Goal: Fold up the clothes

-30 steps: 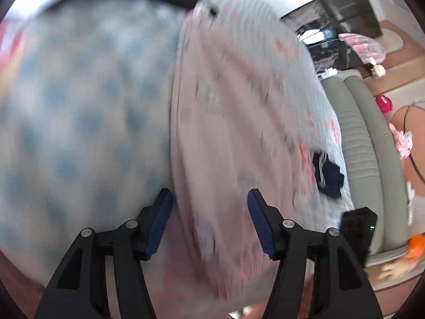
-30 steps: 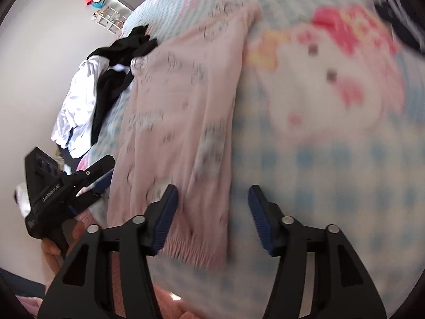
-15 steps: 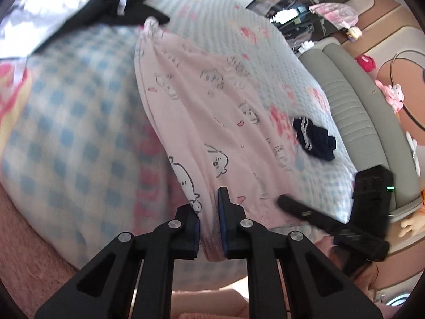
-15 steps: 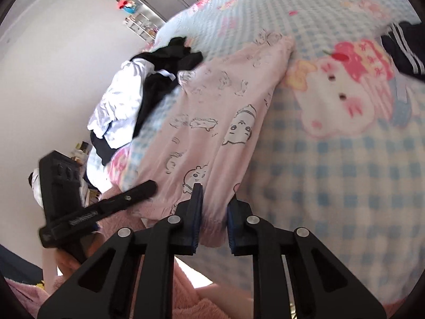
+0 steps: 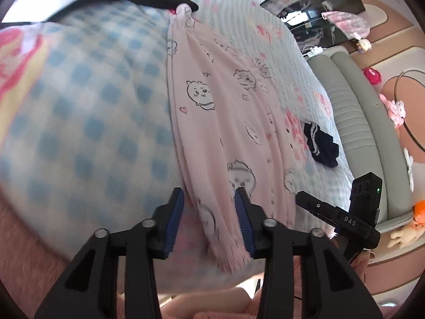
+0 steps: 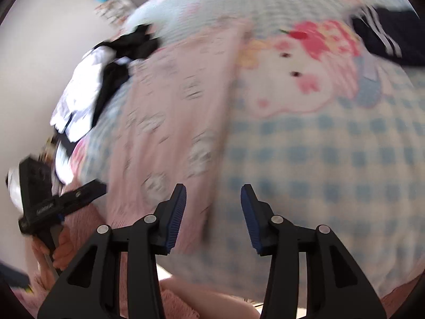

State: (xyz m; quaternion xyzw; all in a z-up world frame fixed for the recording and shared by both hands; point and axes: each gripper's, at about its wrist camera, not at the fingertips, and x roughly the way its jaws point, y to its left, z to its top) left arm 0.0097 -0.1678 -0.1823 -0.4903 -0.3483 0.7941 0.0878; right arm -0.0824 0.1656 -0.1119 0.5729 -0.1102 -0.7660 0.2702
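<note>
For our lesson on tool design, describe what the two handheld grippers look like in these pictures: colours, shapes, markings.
Both the left gripper and the right gripper have matte black angular frames with triangular cut-outs and round silver rivets. Their jaws carry ribbed blue pads. From the left wrist view, the right gripper's black body shows white lettering, "DAS", and a small green light. No cables are visible.

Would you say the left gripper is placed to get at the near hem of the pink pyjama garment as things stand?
Probably yes. The left gripper is open with the pink pyjama garment lying between its fingers, the hem hanging over the checked blanket edge. Nothing lies between them.
</note>
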